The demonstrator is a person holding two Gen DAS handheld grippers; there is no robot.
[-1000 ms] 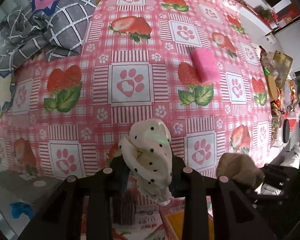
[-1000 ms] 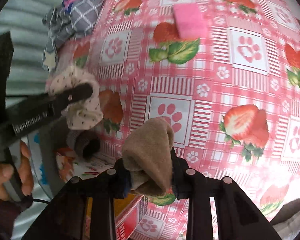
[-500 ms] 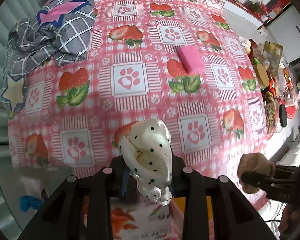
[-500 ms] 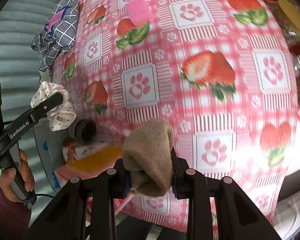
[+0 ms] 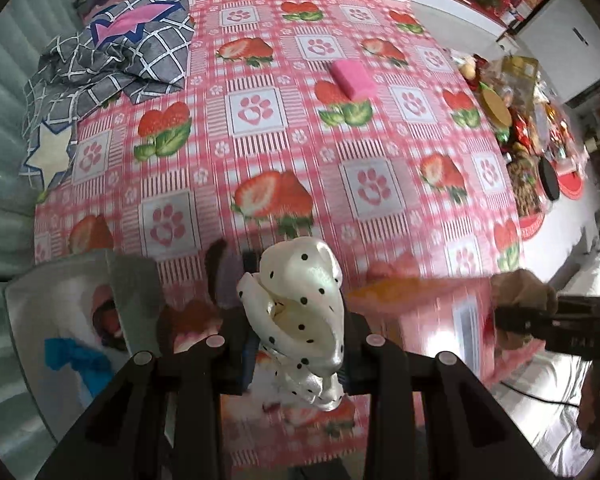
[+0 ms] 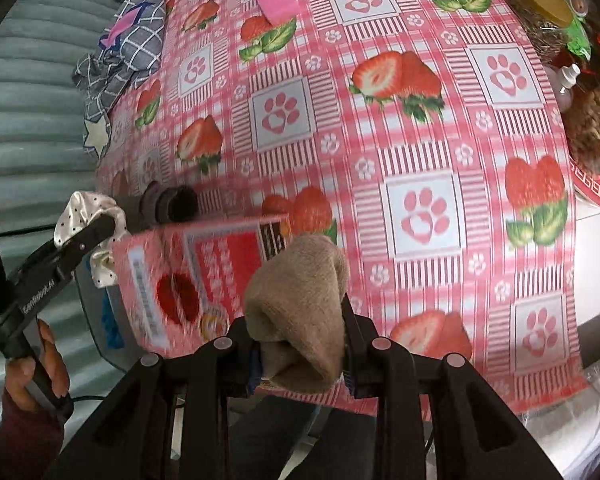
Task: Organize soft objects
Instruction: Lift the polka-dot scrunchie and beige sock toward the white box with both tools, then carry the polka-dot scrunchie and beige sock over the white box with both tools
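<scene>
My left gripper (image 5: 300,344) is shut on a white black-dotted scrunchie (image 5: 300,308), held above the table's near edge; it also shows in the right wrist view (image 6: 88,220). My right gripper (image 6: 300,328) is shut on a tan fleece sock (image 6: 300,280), seen in the left wrist view (image 5: 520,292) at the right. A red-and-orange box (image 6: 204,280) lies under both grippers at the near edge; it also shows in the left wrist view (image 5: 420,300). A dark rolled sock (image 6: 172,204) lies beside the box. A pink sponge (image 5: 352,78) lies far out on the table.
The table wears a pink strawberry-and-paw cloth (image 5: 300,140). A grey checked cloth with a star (image 5: 116,52) is bunched at the far left. Jars and snack clutter (image 5: 520,120) line the right edge. A grey bin with something blue (image 5: 68,340) stands at the near left.
Both grippers have pulled back and risen from the table, still holding their items. The box under them has come into fuller view and looks blurred.
</scene>
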